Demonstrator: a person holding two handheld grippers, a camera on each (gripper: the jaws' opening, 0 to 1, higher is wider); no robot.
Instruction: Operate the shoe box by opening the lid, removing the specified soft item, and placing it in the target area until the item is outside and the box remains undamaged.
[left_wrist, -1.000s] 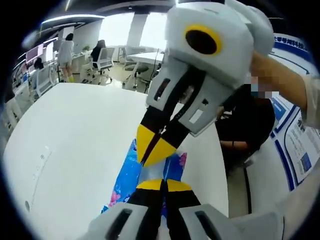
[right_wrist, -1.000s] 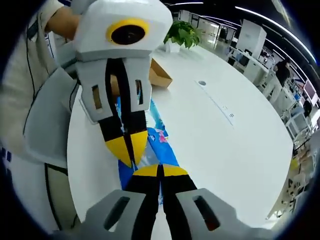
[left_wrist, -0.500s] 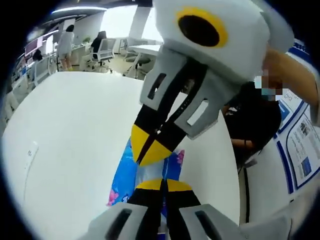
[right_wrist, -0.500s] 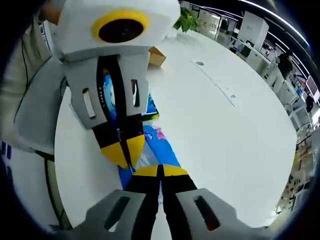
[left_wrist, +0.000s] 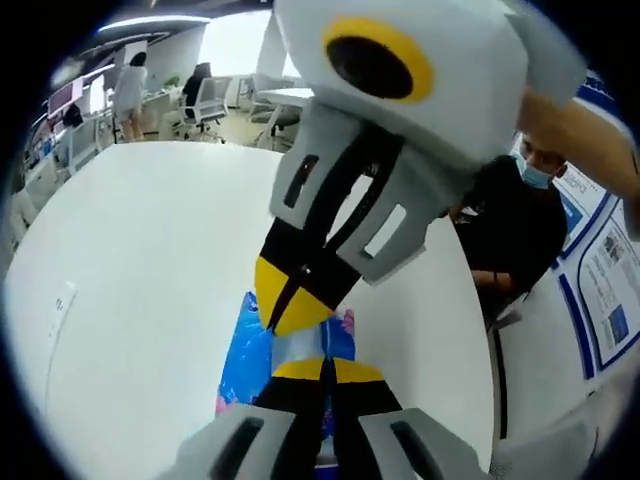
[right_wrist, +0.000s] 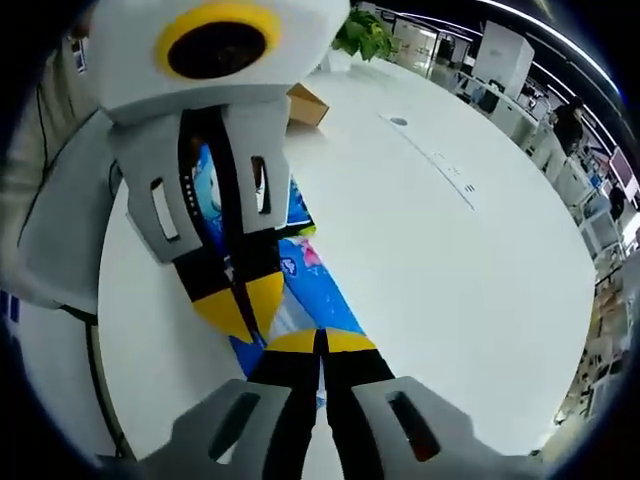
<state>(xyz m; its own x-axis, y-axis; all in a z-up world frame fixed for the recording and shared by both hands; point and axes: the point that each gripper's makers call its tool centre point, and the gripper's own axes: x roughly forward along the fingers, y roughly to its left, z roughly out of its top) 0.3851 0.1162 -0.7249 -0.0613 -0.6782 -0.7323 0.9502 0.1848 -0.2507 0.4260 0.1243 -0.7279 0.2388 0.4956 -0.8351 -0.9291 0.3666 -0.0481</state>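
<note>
Right now both grippers face each other tip to tip, fingers pressed closed on the same blue printed soft item (left_wrist: 250, 345) above the white counter (left_wrist: 130, 260): left gripper (left_wrist: 322, 368), right gripper (right_wrist: 320, 342). Beyond the fingers, a cardboard box (right_wrist: 306, 103) sits apart.

Soft item (left_wrist: 250, 355) on table (left_wrist: 140, 270), between both grippers' tips

White table (right_wrist: 450, 260) with blue patterned soft item (right_wrist: 318, 292) and brown cardboard box (right_wrist: 308, 104).

Opposed, close views — probably sharing the table (left_wrist: 130, 260).
</note>
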